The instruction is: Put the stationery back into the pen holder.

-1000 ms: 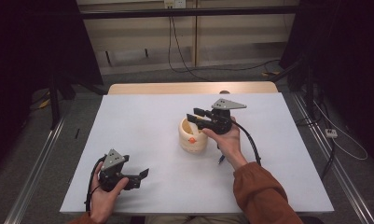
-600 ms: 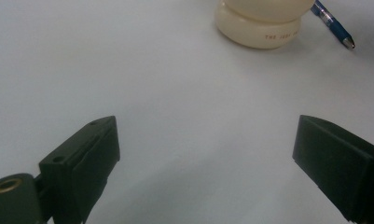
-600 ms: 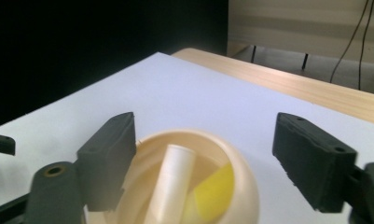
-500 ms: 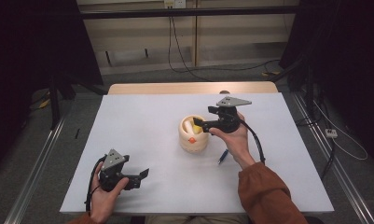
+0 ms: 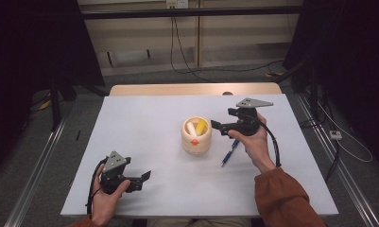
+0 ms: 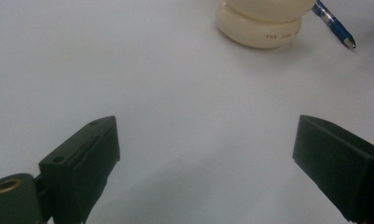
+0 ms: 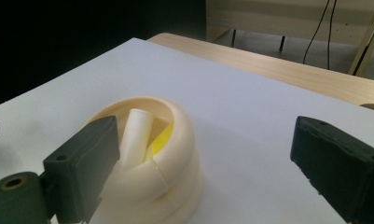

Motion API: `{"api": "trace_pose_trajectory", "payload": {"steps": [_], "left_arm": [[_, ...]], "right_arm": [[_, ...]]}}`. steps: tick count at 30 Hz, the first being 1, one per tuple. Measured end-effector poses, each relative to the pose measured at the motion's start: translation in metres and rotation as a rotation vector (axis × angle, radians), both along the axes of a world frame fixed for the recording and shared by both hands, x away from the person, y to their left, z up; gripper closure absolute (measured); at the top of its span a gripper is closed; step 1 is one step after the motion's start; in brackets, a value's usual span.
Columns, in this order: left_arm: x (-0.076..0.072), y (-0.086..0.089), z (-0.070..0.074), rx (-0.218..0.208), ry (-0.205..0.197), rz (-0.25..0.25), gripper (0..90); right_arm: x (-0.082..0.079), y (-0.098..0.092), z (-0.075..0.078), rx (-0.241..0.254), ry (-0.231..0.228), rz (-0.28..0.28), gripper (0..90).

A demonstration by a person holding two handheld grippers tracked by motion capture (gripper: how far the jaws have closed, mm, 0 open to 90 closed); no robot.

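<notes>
A cream ribbed holder point(image 5: 196, 136) stands mid-table with a white stick point(image 5: 191, 127) and a yellow piece point(image 5: 202, 126) inside it. My right gripper point(image 5: 221, 122) hovers just right of the holder and points left at it. Its jaws have just been opening and stand open with nothing between them. In the right gripper view the holder point(image 7: 147, 158) and its white stick point(image 7: 135, 135) sit behind the left jaw. A blue pen point(image 5: 229, 152) lies beside the right hand. My left gripper point(image 5: 142, 179) rests open and empty near the front left edge.
The white table point(image 5: 144, 127) has a wooden strip point(image 5: 192, 89) along its far edge. In the left gripper view the holder's base point(image 6: 259, 28) and the pen point(image 6: 336, 25) lie far ahead. Cables and dark stands surround the table on the floor.
The right gripper has drawn back to the right, away from above the holder, and its jaws have opened. The left gripper has stayed put.
</notes>
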State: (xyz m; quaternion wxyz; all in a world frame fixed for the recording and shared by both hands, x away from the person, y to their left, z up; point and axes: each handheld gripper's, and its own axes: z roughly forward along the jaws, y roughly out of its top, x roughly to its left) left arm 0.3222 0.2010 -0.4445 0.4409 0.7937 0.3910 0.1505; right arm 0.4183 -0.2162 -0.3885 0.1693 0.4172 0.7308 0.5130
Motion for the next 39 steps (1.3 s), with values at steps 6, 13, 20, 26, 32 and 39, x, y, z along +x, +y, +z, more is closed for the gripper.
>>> {"api": "trace_pose_trajectory", "payload": {"steps": [6,13,20,26,32,39], "left_arm": [[0.0,0.0,0.0,0.0,-0.001,-0.001,7.3],[0.0,0.0,0.0,0.001,0.0,0.0,7.3],[0.001,0.0,-0.001,0.001,0.008,0.0,7.3],[0.0,0.0,-0.001,-0.001,0.005,-0.004,7.3],[0.0,0.0,0.0,0.002,0.004,-0.008,7.4],[0.0,0.001,0.0,0.002,0.002,0.001,7.4]], "right_arm": [[-0.005,-0.011,-0.006,-0.001,0.024,-0.006,8.7],[-0.015,-0.03,-0.015,-0.017,0.048,-0.03,9.6],[-0.011,-0.041,-0.024,-0.076,0.058,-0.112,13.9],[-0.008,-0.04,-0.027,-0.156,0.049,-0.098,23.8],[-0.004,-0.047,-0.032,-0.151,0.091,-0.072,52.2],[-0.001,-0.05,-0.034,-0.164,0.092,-0.037,77.6]]}}
